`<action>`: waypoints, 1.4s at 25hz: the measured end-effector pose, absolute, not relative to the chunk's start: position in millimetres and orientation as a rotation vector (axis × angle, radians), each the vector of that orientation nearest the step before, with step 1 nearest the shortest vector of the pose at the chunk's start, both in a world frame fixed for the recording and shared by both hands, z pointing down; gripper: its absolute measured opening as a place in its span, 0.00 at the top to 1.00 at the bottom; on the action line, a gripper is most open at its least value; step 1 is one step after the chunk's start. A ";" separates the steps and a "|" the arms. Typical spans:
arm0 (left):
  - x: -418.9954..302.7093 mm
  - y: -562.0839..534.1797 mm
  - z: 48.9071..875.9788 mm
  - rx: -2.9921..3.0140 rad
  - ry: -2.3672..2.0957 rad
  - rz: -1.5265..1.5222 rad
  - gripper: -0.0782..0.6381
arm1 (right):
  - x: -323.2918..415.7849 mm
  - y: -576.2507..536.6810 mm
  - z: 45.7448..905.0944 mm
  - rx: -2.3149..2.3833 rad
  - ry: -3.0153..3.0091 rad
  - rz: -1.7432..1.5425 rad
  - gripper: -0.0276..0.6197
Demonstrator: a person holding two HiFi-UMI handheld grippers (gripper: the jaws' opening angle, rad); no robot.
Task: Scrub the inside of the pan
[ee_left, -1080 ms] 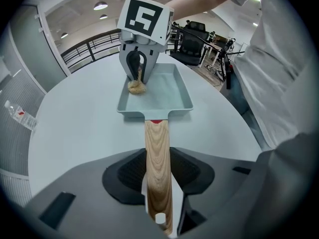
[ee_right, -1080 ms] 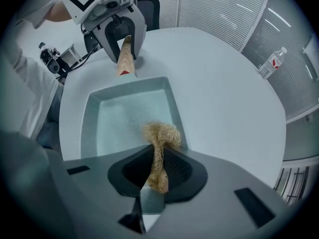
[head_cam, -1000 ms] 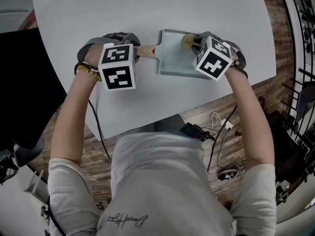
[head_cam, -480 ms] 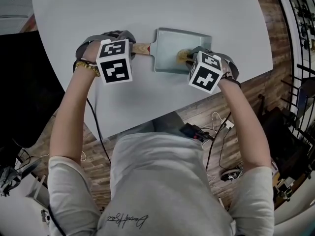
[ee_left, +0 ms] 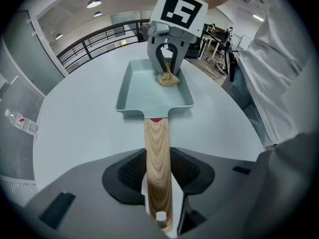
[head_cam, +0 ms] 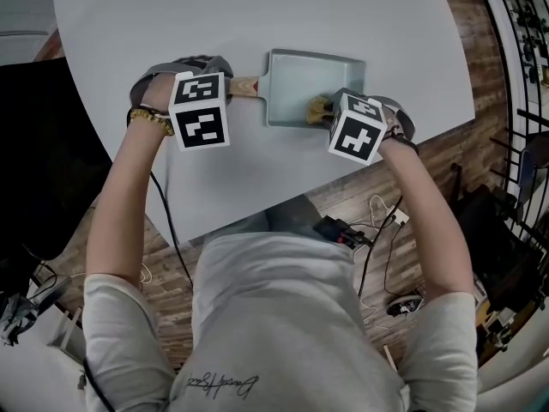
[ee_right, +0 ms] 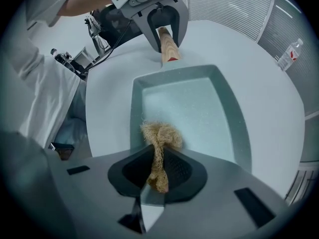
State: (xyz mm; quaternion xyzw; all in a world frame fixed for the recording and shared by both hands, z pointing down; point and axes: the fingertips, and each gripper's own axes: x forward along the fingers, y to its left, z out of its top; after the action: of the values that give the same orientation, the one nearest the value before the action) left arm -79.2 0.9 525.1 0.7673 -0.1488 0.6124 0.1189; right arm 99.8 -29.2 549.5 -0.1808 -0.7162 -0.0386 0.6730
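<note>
The pan (head_cam: 296, 80) sits on the white table (head_cam: 171, 24), with its wooden handle (ee_left: 157, 148) sticking out of the end toward the left gripper (ee_left: 158, 185). That gripper's jaws are clamped on the handle, just off the pan's rim. The right gripper (ee_right: 158, 171) stands over the end of the pan away from the handle, its jaws pinching a tan fibre scrubber (ee_right: 162, 136). The scrubber's loose end rests on the pan's floor, against the side wall nearest the person.
</note>
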 end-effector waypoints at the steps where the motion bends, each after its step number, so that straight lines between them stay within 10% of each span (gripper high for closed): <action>1: -78.6 2.6 524.6 2.243 -0.432 1.796 0.68 | 99.9 -33.1 549.3 -0.401 -1.612 -0.095 0.85; 35: -78.8 8.5 526.8 2.215 -0.510 1.757 0.68 | 96.3 -67.4 552.5 -0.381 -1.565 -0.234 0.85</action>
State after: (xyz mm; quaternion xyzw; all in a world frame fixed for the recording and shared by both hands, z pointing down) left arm -78.8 8.5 526.8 0.7641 -0.1760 0.6060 0.1342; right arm 96.3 -67.4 552.5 -0.1702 -0.6989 -0.1043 0.6868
